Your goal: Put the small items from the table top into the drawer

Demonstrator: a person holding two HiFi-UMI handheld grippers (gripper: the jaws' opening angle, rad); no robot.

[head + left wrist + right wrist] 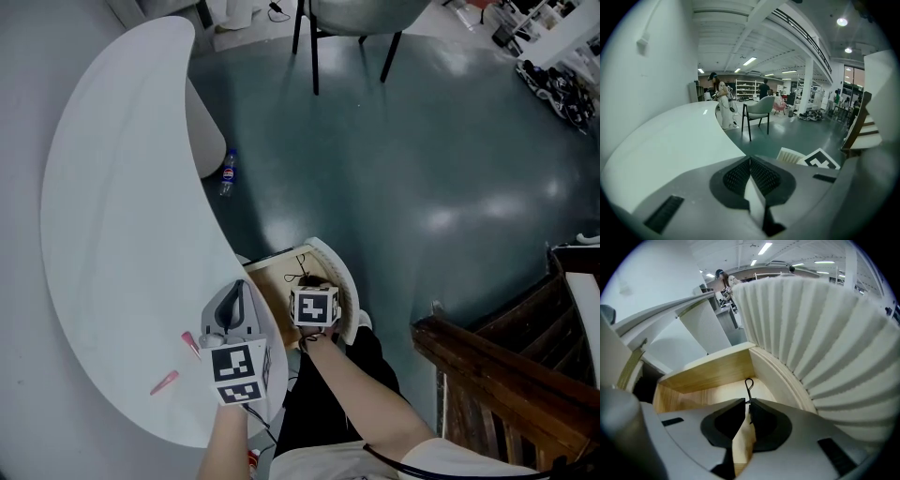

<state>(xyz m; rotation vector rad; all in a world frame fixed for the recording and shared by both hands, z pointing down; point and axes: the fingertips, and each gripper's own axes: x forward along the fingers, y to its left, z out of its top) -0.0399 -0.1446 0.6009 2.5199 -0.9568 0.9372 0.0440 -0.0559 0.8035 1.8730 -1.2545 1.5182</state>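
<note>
A pink piece [164,382] and a second pink piece [190,344] lie on the white surface [112,234] near its edge. Just beside them is the left gripper [750,161], fingers pressed together on nothing; nudged by that closed tip, such flat things could skid off. The right gripper [749,401], above the open wooden drawer [717,369], pinches a thin black wire loop [749,393], perhaps a clip's handle. So slight a hold could slip, or the loop could snag on release.

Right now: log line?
left gripper: shut, at white curved table | right gripper: shut on black wire-loop clip over open wooden drawer | two pink pieces on table
</note>
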